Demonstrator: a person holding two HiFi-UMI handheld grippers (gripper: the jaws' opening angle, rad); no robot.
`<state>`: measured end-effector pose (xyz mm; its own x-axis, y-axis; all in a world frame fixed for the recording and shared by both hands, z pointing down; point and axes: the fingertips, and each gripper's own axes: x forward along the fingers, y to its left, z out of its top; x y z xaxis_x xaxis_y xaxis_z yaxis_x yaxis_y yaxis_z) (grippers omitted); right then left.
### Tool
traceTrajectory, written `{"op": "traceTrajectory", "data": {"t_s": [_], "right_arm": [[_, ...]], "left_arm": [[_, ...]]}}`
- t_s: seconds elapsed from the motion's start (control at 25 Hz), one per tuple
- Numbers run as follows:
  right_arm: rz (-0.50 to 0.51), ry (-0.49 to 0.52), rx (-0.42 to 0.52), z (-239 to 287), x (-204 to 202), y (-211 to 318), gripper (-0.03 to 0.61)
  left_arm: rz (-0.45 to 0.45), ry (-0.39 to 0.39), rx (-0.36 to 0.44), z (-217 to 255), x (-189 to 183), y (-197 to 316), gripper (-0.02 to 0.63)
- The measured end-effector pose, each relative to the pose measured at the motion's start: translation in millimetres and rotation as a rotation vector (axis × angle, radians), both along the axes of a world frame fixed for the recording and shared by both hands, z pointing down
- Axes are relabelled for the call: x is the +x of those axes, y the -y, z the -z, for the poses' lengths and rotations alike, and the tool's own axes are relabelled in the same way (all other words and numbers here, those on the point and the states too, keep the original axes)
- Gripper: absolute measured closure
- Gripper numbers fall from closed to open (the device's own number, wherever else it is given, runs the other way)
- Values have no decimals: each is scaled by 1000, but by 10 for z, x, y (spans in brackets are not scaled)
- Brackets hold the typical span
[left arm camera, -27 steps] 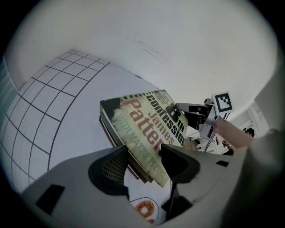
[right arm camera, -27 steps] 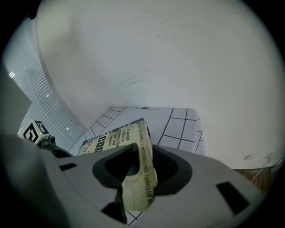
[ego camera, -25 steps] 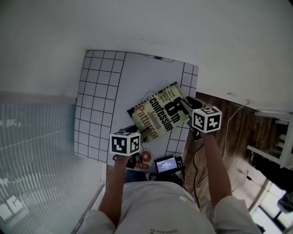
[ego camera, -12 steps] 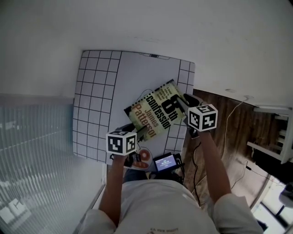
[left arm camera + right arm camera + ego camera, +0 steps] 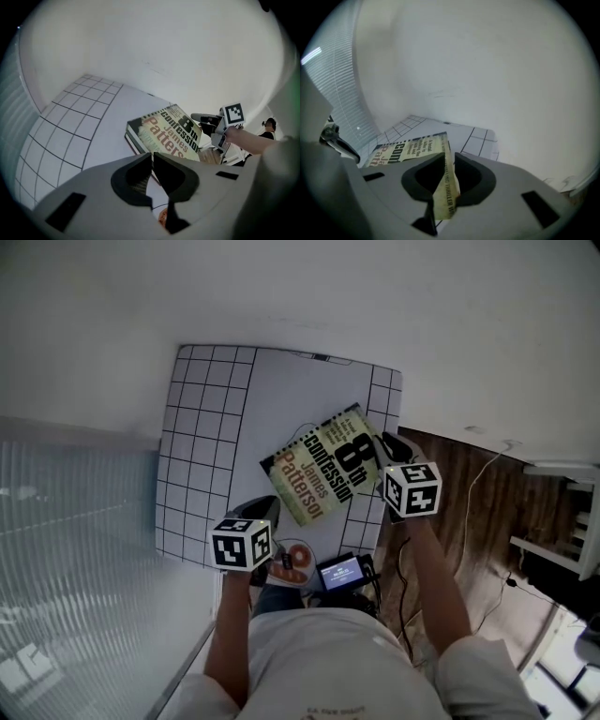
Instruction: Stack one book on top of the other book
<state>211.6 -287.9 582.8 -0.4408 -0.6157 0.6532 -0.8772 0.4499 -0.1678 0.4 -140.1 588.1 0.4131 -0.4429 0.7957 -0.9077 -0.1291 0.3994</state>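
Grey left gripper [image 5: 153, 157], nearest the person, has just closed: its jaws are pressed together with nothing between them, near the books' near corner. Past it, a green-and-yellow paperback, the top book [image 5: 323, 465], lies face up and askew on a lower book [image 5: 134, 142], of which only dark edges show. The right gripper [image 5: 449, 159], whose jaws have just been closing, pinches the top book's right corner, which bends up between them. Both books rest on a white mat [image 5: 202, 446] with black grid borders. Beyond is a plain white wall [image 5: 375, 296].

Bright soft even light, faint shadows, fisheye bending, dark vignetted corners
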Motion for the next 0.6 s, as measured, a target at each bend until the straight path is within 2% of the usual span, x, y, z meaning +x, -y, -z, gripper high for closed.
{"op": "traceTrajectory", "data": {"t_s": [0.04, 0.08, 0.2, 0.28, 0.4, 0.6], "right_arm": [[-17, -9, 45, 63, 34, -13, 514], [-28, -3, 77, 120, 51, -32, 512], [-27, 40, 130, 291, 11, -129, 518], [-13, 36, 168, 422, -28, -235, 546], [7, 14, 223, 612, -73, -412, 562], [-16, 38, 275, 937, -125, -783, 571]], "left_arm": [[13, 9, 31, 62, -59, -13, 594], [27, 13, 65, 130, -112, -14, 597], [66, 37, 184, 350, -244, 2, 598], [87, 52, 271, 519, -286, 9, 604], [97, 46, 386, 785, -276, 30, 604], [100, 82, 599, 1281, -338, 12, 604]]}}
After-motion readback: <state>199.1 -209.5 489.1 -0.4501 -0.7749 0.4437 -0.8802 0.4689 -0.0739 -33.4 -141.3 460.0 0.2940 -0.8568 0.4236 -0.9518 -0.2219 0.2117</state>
